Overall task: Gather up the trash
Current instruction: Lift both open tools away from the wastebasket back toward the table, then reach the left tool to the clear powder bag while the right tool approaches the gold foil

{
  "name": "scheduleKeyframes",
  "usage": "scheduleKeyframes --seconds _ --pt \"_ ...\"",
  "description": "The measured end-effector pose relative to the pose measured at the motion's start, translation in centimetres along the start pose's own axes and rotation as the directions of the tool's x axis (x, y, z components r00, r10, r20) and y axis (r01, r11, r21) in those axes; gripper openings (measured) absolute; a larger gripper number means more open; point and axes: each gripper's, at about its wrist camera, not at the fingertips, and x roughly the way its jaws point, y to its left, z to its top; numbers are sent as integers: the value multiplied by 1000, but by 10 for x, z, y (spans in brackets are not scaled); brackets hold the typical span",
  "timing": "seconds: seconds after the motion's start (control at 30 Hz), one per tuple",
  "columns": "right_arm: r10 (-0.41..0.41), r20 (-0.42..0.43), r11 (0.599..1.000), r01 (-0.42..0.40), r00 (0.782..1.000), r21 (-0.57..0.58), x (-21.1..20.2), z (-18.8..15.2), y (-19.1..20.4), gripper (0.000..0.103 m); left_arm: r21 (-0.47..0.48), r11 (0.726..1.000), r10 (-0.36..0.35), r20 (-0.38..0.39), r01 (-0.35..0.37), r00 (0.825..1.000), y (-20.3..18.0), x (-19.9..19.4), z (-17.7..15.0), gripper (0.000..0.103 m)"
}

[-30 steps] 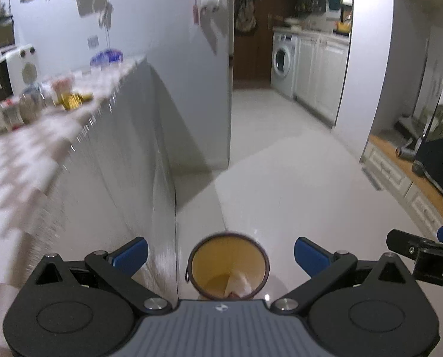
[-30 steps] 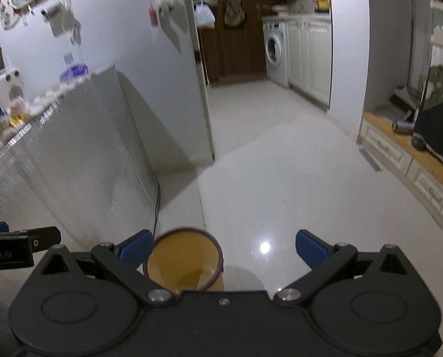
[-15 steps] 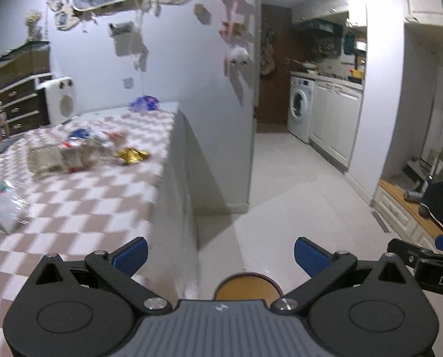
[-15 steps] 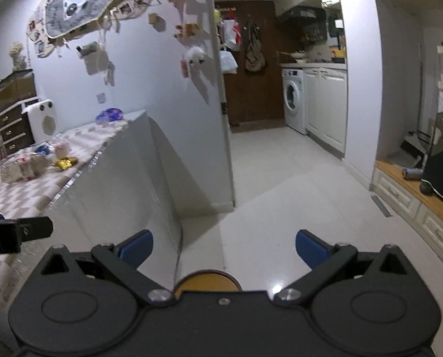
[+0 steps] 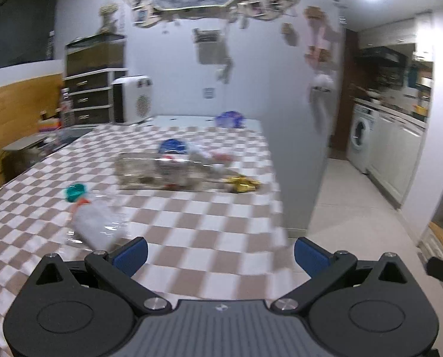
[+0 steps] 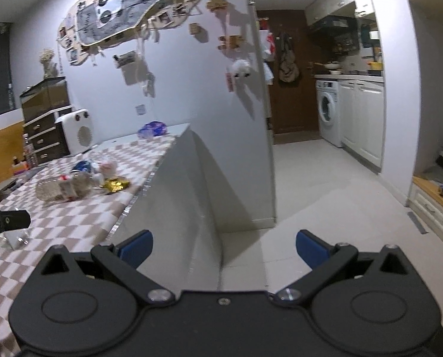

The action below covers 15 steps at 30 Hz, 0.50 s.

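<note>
Both tongs, left (image 5: 220, 253) and right (image 6: 224, 246), released, empty. Gold wrapper (image 5: 241, 184) just right of clear bottle (image 5: 159, 170) on worktop (image 5: 197, 238).

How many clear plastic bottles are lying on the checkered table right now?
2. One large clear bottle lies on its side mid-table, beside the gold wrapper. A smaller bottle with a teal cap lies nearer, just ahead of the left tongs. Motion blur may hide others.
</note>
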Motion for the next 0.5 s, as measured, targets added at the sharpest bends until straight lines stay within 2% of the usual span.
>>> scheduleKeyframes --seconds 0.23,0.5 --pt "66 -5 997 -66 998 -31 35 12 39 103 -66 991 114 -30 -116 993 64 30 14 103" --pt "117 -56 992 -119 992 -40 79 18 80 103 -93 965 237 -97 -246 967 139 66 15 103"
